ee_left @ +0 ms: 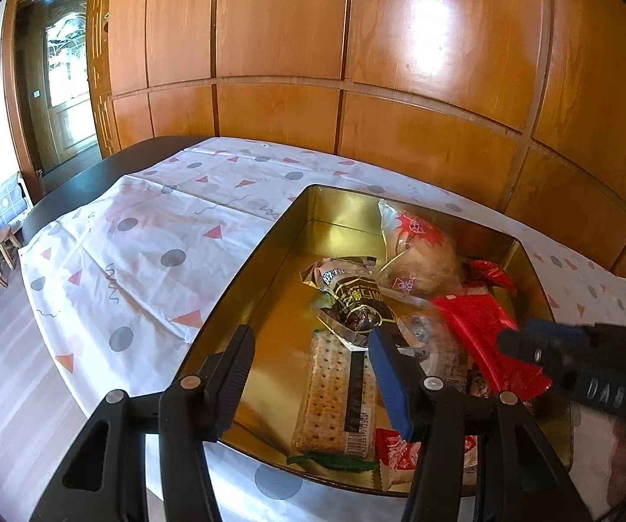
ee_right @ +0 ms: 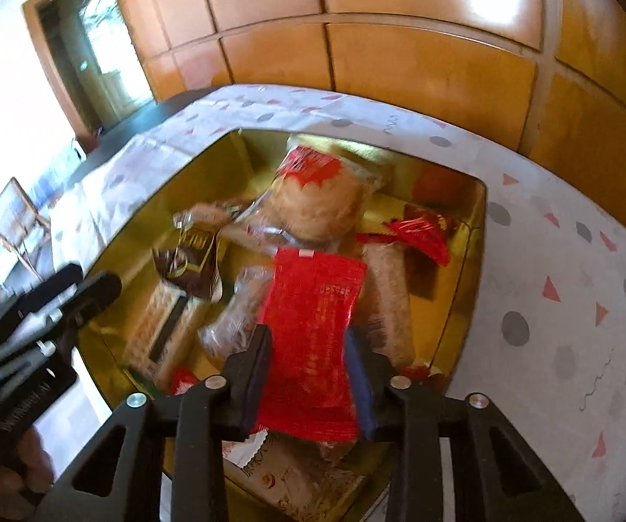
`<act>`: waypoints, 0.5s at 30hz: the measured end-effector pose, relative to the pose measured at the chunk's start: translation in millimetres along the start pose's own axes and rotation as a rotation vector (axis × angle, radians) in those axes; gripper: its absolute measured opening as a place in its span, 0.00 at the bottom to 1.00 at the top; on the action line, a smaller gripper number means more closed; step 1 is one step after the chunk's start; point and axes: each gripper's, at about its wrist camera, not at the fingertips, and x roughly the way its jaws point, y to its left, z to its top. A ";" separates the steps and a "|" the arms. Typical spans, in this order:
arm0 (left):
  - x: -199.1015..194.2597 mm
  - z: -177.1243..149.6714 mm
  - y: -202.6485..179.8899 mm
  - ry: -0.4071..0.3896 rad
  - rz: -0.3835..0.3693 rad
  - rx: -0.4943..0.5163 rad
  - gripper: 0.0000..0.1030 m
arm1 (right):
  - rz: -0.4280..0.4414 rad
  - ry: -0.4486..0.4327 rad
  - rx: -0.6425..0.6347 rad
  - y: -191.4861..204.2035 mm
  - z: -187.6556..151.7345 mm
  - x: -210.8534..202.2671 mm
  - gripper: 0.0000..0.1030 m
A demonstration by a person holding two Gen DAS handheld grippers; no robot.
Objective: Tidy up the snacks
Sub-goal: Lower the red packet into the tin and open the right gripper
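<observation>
the right gripper [ee_right: 308,374] was clamped on a red packet [ee_right: 313,304] over the gold tin [ee_right: 473,235], lower centre of frame. the left gripper [ee_left: 313,374] hung half open, empty. best lowered flat into a free spot before release.

Between our right tongs [ee_right: 310,374] we see a bright red packet [ee_right: 313,326] with faint pale print. Beyond it the tin [ee_left: 269,269] gleams gold inside, with a dark rim. Ahead of the left tongs [ee_left: 313,374], whose fingers are black with one blue pad [ee_left: 389,374], lies a tan dotted cracker pack [ee_left: 326,396] bearing a black stripe, and past it a dark brown wrapper with gold lettering [ee_left: 356,304]. Further off sits a clear bag with red stars [ee_left: 417,252] over something beige. The counter's cloth [ee_left: 147,243] is white with grey dots, coral triangles and grey squiggles. The wall panels [ee_left: 278,43] are glossy orange-brown.
</observation>
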 end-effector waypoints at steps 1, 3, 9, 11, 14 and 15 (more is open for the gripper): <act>-0.1 0.0 -0.7 0.001 -0.002 0.001 0.54 | -0.021 -0.014 -0.016 3.0 -0.6 1.9 0.31; -1.9 0.0 -2.4 -0.001 -0.002 0.006 0.55 | -0.059 -0.009 -0.031 6.2 0.2 7.3 0.27; -12.6 1.6 -7.4 -0.026 -0.007 0.011 0.63 | -0.073 -0.030 -0.010 5.2 -4.2 3.4 0.27; -15.5 1.5 -10.1 -0.031 -0.013 0.016 0.63 | -0.070 -0.051 0.002 4.7 -7.6 -2.8 0.27; -20.1 0.2 -15.0 -0.038 -0.021 0.028 0.63 | -0.076 -0.092 0.015 5.8 -11.8 -14.0 0.27; -21.4 -0.1 -16.7 -0.040 -0.024 0.033 0.64 | -0.079 -0.107 0.021 6.1 -13.2 -17.6 0.27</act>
